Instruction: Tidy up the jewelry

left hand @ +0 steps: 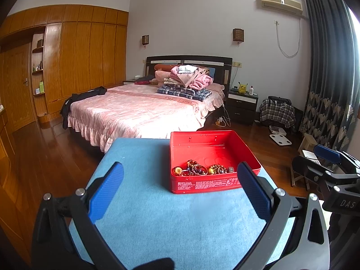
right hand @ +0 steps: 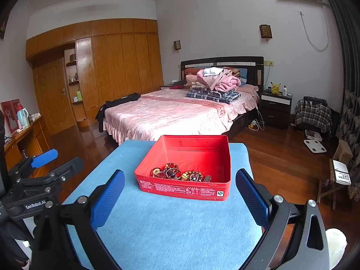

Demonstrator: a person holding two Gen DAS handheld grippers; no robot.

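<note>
A red tin box [left hand: 245, 150] stands on a blue-covered table [left hand: 157, 213]. Several bead bracelets and other jewelry [left hand: 200, 169] lie bunched against its near wall. My left gripper [left hand: 180, 175] is open and empty, held above the table just short of the box's near left corner. In the right wrist view the box [right hand: 221, 155] sits ahead with the jewelry [right hand: 180, 174] inside. My right gripper [right hand: 180, 180] is open and empty, its fingers either side of the box's near wall, short of it. Each gripper shows at the edge of the other's view.
A bed with a pink cover [left hand: 139, 110] and folded clothes stands behind the table. Wooden wardrobes [left hand: 85, 54] line the left wall. A dark nightstand [left hand: 241, 103] and a plaid-covered bag [left hand: 277, 112] are at the right. A desk [right hand: 24, 139] is at far left.
</note>
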